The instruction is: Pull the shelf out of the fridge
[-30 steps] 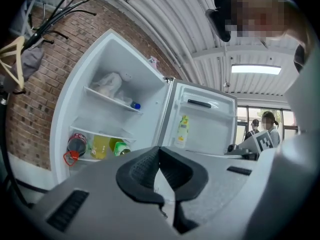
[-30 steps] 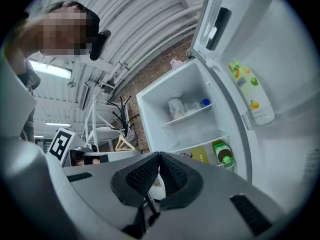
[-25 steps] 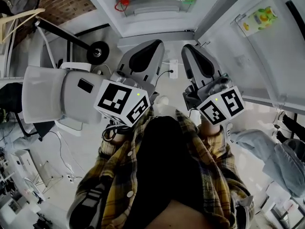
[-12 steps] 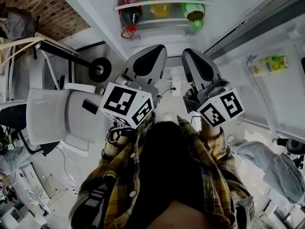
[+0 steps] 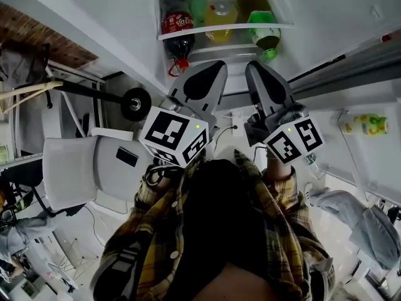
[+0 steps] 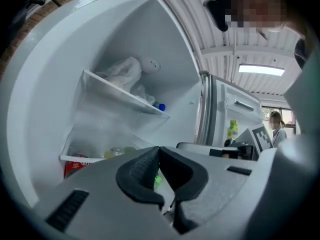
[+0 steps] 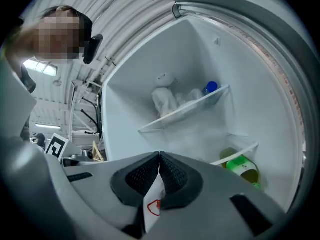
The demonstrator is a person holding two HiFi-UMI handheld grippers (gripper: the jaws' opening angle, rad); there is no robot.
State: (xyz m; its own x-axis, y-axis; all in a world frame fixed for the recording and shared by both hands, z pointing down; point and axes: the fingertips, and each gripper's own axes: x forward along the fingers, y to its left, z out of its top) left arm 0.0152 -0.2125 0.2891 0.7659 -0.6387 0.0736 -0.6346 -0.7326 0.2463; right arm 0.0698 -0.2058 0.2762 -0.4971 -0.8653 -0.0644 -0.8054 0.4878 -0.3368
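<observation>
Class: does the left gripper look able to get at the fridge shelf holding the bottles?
Probably yes: the fridge is open, nothing blocks the left gripper from the shelf, though its jaws are shut.

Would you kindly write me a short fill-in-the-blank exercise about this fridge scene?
1. The left tool and the right tool both have ___ jaws.
2. The fridge in front of the person stands ___.
3. The cola bottle inside it wears a ___ label.
Missing words: shut; open; red.
</observation>
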